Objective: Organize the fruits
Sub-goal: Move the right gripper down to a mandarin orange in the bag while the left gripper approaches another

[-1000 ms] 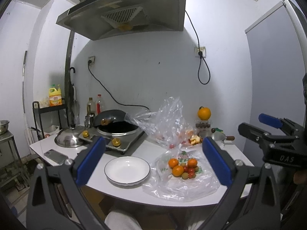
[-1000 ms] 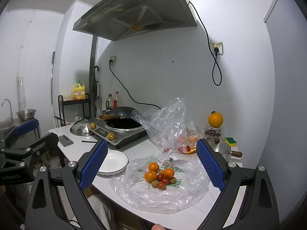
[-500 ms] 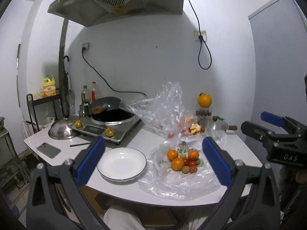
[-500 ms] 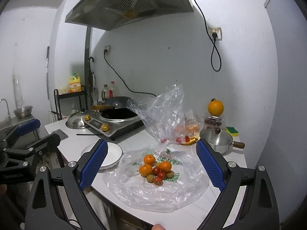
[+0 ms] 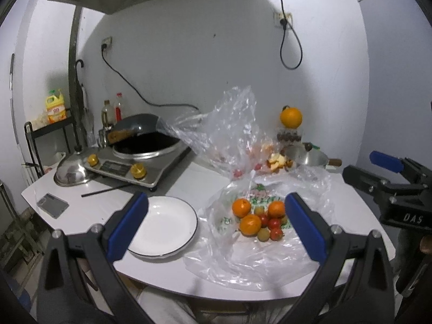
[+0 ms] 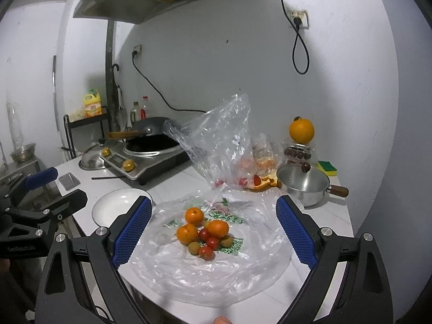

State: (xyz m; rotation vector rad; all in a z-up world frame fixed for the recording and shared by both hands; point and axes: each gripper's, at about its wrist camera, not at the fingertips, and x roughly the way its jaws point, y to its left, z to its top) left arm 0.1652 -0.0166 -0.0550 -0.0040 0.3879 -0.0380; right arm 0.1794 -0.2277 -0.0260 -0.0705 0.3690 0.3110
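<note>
A pile of small oranges [image 5: 249, 224] [image 6: 217, 228], red cherry tomatoes [image 6: 206, 251] and little green-yellow fruits lies on a flat clear plastic bag [image 5: 243, 259] [image 6: 210, 267] on the white counter. An empty white plate [image 5: 164, 225] [image 6: 118, 206] sits to the left of the bag. My left gripper [image 5: 213, 224] hangs open above the counter's front edge, spanning the plate and the fruit. My right gripper [image 6: 213, 226] is open too, with the pile between its blue pads, well short of touching. Each gripper shows at the other view's edge.
A second crumpled bag [image 6: 224, 140] with fruit stands behind the pile. A steel pot [image 6: 305, 183], a large orange [image 6: 301, 131] on a box and a sponge sit back right. An induction stove with a wok [image 5: 145, 145], a lid [image 5: 71, 171] and a phone [image 5: 52, 205] are on the left.
Both grippers have come forward and tipped down toward the counter, so the fruit pile and plate look larger and nearer. Nothing on the counter has moved; both stay open.
</note>
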